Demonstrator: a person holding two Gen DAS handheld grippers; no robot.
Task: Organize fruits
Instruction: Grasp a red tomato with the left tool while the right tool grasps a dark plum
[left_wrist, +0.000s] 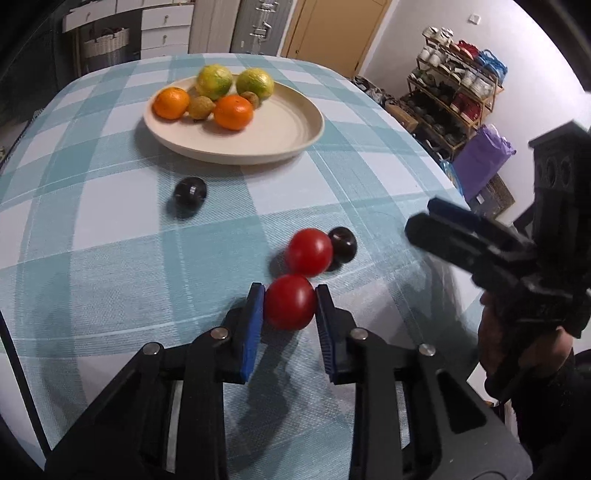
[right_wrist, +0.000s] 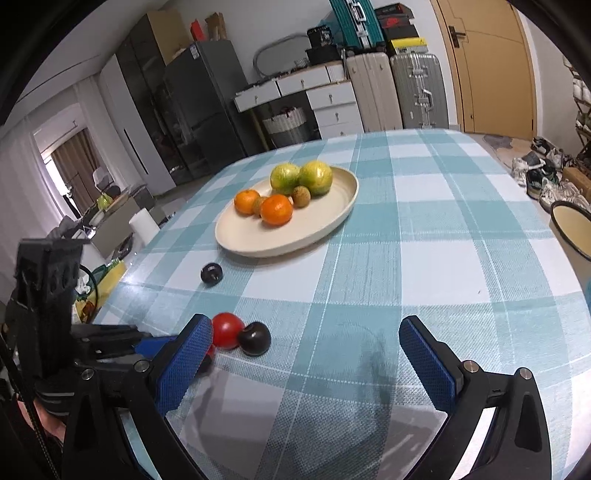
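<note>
Fruits are lying in two groups on the checked tablecloth (left_wrist: 110, 236). One red tomato (left_wrist: 290, 302) is being clamped between the blue pads of the left gripper (left_wrist: 290, 306), near the table's close edge. Just beyond it, a second red tomato (left_wrist: 309, 252) is resting on the cloth, touching a dark plum (left_wrist: 342, 244) at its right side. Another dark plum (left_wrist: 190, 191) is sitting apart, between this cluster and the cream plate (left_wrist: 280, 129). On the plate, two oranges (left_wrist: 233, 112), two green-yellow citrus fruits (left_wrist: 214, 80) and two small brownish fruits (left_wrist: 201, 107) are being kept together at the far-left part, the rest of the dish being left bare. The right gripper (right_wrist: 306, 365) is being held over the cloth with its jaws spread wide and nothing between them; in the left wrist view it is seen at the right, blurred, with its jaws' spread not readable there. A shoe rack (left_wrist: 454, 96) is standing by the wall beyond the table.
</note>
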